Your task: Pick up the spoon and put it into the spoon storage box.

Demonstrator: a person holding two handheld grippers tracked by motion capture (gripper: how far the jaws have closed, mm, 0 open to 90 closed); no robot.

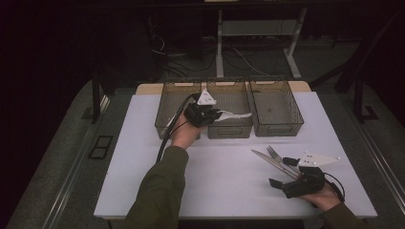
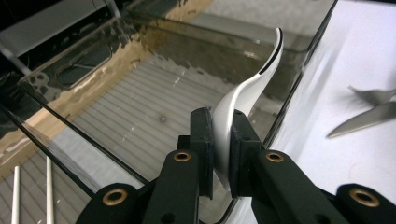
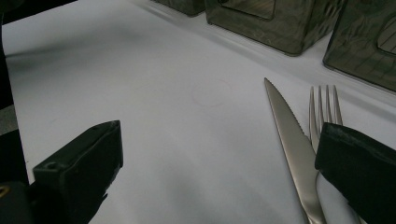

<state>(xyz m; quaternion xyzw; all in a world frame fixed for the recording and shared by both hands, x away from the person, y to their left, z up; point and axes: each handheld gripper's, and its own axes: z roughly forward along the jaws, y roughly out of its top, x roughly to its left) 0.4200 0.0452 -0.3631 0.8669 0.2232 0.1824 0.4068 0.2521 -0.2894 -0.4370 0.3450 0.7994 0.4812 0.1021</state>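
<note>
- A white table [image 1: 224,171] stands in a dark room, with three clear smoke-tinted bins in a row along its far edge.
- The middle bin [image 1: 230,98] is the landmark here.
- The left gripper [image 1: 217,116] hangs over the middle bin's near left corner, its jaws clamped tight on a white spoon [image 1: 235,115].
- In the left gripper view the spoon [image 2: 243,93] rises from between the jaws, curving up above the bin's ribbed floor.
- Well nearer the person than the middle bin and to its right, a knife [image 1: 270,161] and a fork [image 1: 277,156] lie side by side on the table.
- The right gripper [image 1: 279,171] rests there with jaws spread wide apart, one jaw over the fork's handle.
</note>
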